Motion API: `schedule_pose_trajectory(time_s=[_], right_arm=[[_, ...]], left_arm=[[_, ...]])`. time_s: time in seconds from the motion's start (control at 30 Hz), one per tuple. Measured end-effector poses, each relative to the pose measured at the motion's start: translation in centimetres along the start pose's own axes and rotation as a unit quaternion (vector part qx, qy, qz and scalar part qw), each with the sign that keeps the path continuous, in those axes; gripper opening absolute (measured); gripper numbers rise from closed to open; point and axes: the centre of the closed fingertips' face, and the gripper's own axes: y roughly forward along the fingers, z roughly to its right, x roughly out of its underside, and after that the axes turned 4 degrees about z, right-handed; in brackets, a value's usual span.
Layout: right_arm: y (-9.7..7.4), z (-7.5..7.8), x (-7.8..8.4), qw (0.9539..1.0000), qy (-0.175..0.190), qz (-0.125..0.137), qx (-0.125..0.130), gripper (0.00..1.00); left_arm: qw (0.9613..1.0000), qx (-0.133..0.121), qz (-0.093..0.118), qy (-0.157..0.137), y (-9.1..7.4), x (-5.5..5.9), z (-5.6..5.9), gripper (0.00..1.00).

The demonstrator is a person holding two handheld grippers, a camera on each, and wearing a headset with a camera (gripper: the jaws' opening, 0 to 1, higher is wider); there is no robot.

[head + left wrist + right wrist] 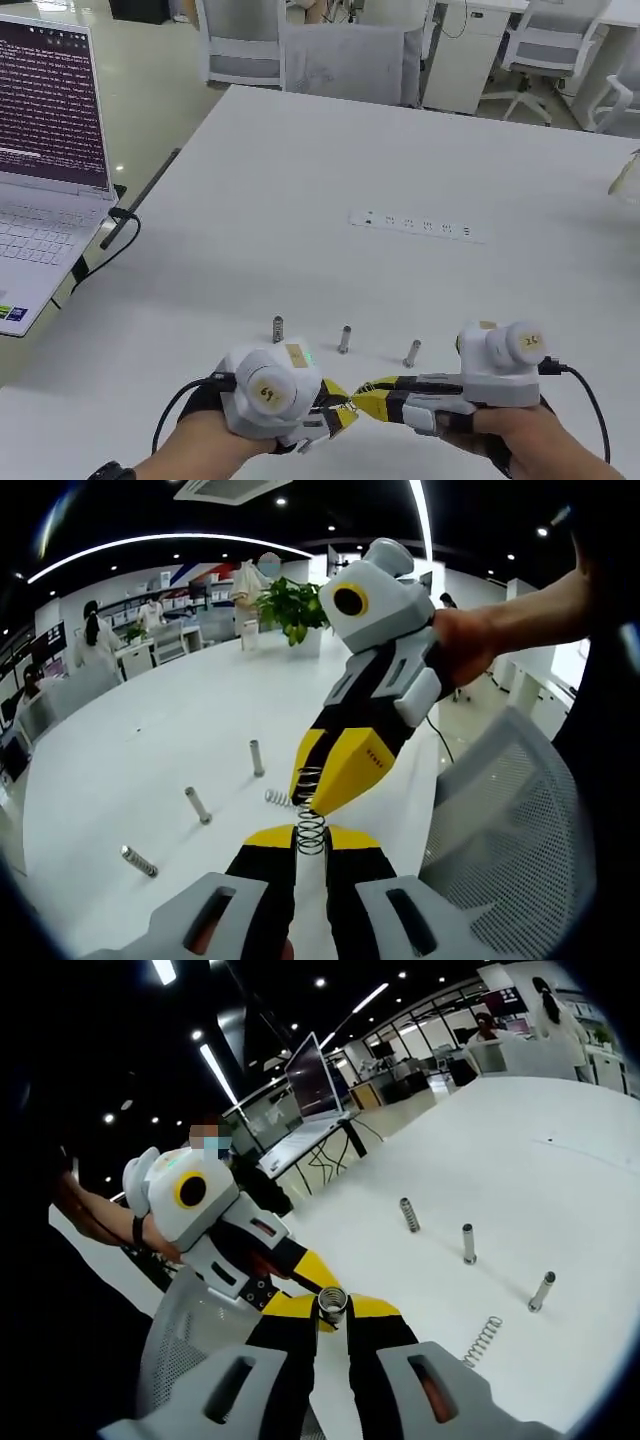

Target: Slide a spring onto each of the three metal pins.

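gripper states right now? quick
left gripper: shut on one end of a spring.
right gripper: shut on the other end of that spring.

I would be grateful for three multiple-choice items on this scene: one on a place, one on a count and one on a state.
1. Where does the loose spring lie?
A. on the floor
B. on the table by the pins
C. on a shelf

2. How many pins carry a spring?
A. one
B. none
C. three

3. The left tool is:
A. wide open
B. set down on the table
C. shut on a spring

Answers:
1 B: it lies flat on the white top, just beside the nearest pin.
2 A: only the left pin looks coiled, and the other two are bare.
3 C: in the left gripper view its yellow tips pinch the spring's lower end.
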Motion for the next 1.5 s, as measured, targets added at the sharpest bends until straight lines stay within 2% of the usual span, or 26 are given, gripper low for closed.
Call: schedule_pose_trajectory(time_s=[0.37,0.5,0.6,0.67,0.77,1.0,1.5], right_arm=[[-0.4,-0.1,-0.5,1.0000,-0.007,0.004,0.002,0.09],[-0.4,0.0,-0.4,0.9999,-0.014,-0.003,0.003,0.09],[-0.6,-0.1,-0.2,0.9993,-0.029,-0.023,0.002,0.09],[-0.8,0.2,0.1,0.9979,-0.048,-0.042,0.007,0.12],[-0.8,0.2,0.1,0.9971,-0.059,-0.048,0.009,0.17],[-1.8,0.1,-0.2,0.9941,-0.086,-0.066,0.008,0.21],[-3.6,0.0,-1.3,0.9832,-0.145,-0.111,-0.008,0.19]], left_arm=[[1.0000,0.001,0.002,0.000,0.2,-0.3,-0.1,0.02],[1.0000,0.003,0.001,0.003,0.2,-0.4,0.0,0.02],[1.0000,0.003,0.003,0.005,0.3,-0.5,-0.1,0.02],[1.0000,0.003,0.006,0.004,0.4,-0.7,0.0,0.02],[0.9999,0.006,0.009,0.005,0.5,-0.9,0.1,0.02],[0.9997,0.012,0.017,0.011,0.8,-1.9,0.4,0.02],[0.9988,0.033,0.028,0.025,1.3,-3.2,1.4,0.02]])
